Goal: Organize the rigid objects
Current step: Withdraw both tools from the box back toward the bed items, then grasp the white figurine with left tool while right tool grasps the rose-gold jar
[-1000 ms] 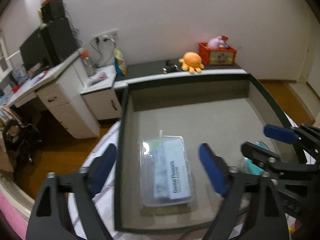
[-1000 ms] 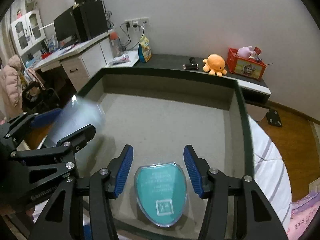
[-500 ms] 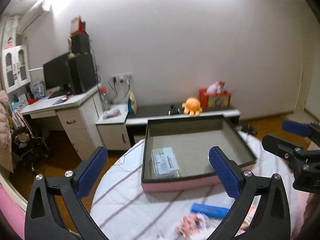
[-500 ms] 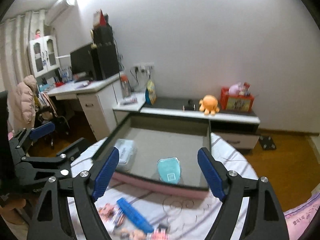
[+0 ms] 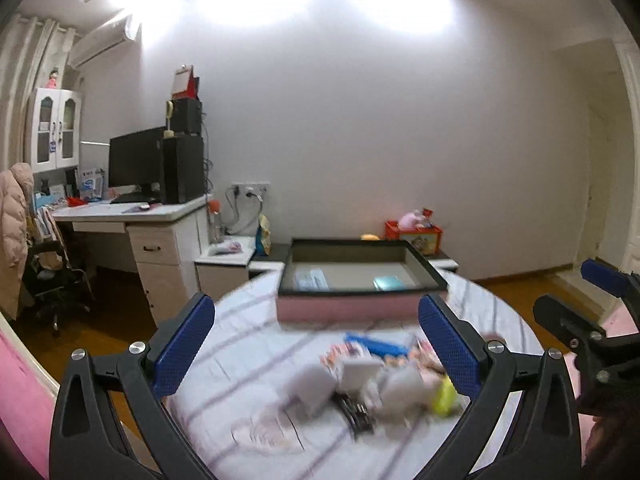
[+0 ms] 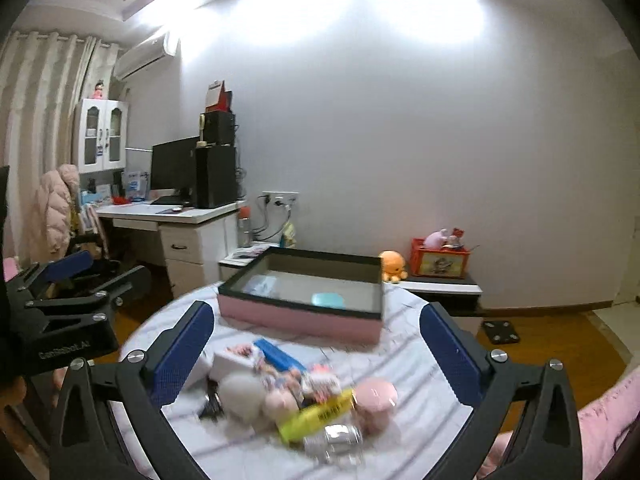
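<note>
While both claws gape empty, blue bar [image 6: 278, 354] lies flat, long axis diagonal to pink tray [image 6: 300, 316].

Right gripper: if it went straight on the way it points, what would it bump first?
Probably the pink box across the table. The open, empty right gripper aims slightly down over the blurred pile, which looks below its line, though depth is unclear.
</note>
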Action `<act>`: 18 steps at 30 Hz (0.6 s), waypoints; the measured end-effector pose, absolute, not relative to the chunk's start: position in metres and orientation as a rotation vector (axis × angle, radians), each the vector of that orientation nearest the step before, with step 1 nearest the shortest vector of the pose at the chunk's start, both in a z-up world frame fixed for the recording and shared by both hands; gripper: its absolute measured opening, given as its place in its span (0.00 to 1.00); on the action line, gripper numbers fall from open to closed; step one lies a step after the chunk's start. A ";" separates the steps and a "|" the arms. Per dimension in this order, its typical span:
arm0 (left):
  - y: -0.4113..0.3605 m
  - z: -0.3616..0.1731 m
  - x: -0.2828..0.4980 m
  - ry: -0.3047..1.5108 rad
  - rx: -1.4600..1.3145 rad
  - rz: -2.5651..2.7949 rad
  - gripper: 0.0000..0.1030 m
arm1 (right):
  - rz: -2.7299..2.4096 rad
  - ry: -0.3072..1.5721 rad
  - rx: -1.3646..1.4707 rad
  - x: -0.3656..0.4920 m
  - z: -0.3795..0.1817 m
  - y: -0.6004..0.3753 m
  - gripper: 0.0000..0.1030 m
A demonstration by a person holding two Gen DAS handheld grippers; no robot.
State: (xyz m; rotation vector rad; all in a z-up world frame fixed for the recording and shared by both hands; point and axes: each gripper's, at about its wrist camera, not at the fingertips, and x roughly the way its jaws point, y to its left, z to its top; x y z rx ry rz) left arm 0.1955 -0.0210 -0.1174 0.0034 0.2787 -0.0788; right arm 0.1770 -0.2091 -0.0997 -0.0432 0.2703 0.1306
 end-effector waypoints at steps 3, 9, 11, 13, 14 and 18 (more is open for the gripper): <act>-0.030 -0.130 0.185 0.288 0.018 -0.103 1.00 | 0.097 0.274 -0.061 0.156 -0.117 -0.210 1.00; -0.052 -0.149 0.191 0.354 0.062 -0.141 1.00 | 0.087 0.362 -0.029 0.158 -0.144 -0.221 1.00; -0.055 -0.154 0.196 0.368 0.068 -0.140 1.00 | 0.080 0.382 -0.026 0.160 -0.150 -0.225 1.00; -0.058 -0.159 0.201 0.385 0.066 -0.143 1.00 | 0.078 0.393 -0.013 0.163 -0.155 -0.231 1.00; -0.059 -0.162 0.205 0.394 0.066 -0.143 1.00 | 0.073 0.403 -0.005 0.166 -0.158 -0.235 1.00; -0.070 -0.178 0.222 0.434 0.099 -0.149 1.00 | 0.044 0.444 0.013 0.177 -0.172 -0.249 1.00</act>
